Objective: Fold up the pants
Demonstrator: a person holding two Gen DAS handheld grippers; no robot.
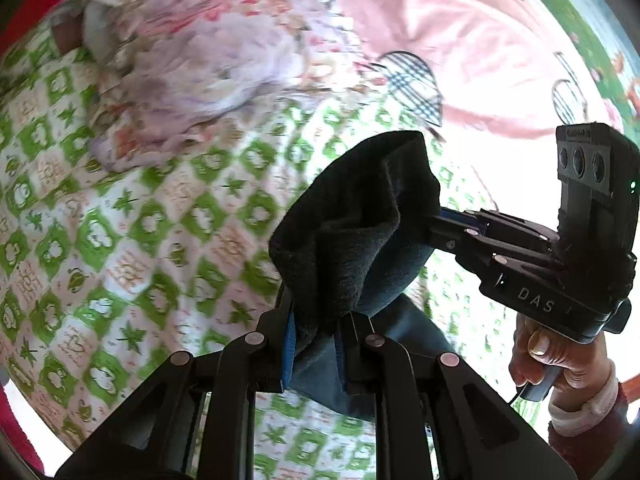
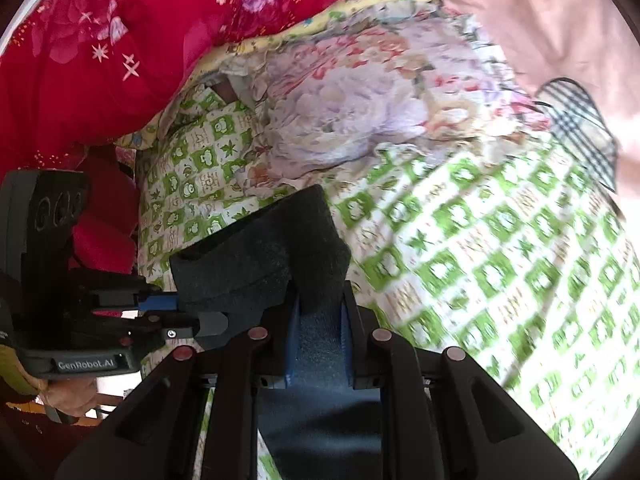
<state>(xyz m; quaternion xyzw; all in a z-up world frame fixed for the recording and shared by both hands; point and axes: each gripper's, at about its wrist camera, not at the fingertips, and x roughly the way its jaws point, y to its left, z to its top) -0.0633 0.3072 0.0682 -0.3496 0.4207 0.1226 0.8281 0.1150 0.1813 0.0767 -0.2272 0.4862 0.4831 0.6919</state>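
Observation:
The dark navy fleece pants (image 1: 352,232) hang bunched between both grippers above the bed. My left gripper (image 1: 316,344) is shut on one edge of the pants. My right gripper (image 2: 318,320) is shut on the other edge, and the pants (image 2: 264,256) rise in a fold in front of it. The right gripper also shows in the left wrist view (image 1: 436,220), coming in from the right. The left gripper shows in the right wrist view (image 2: 176,308), coming in from the left. The rest of the pants hangs below the jaws, hidden.
The bed has a green-and-white patterned sheet (image 1: 132,240). A crumpled lilac floral garment (image 1: 192,80) lies further back. A pink cloth with a plaid heart patch (image 1: 460,48) lies at the right. A red floral quilt (image 2: 100,48) is piled at the back left.

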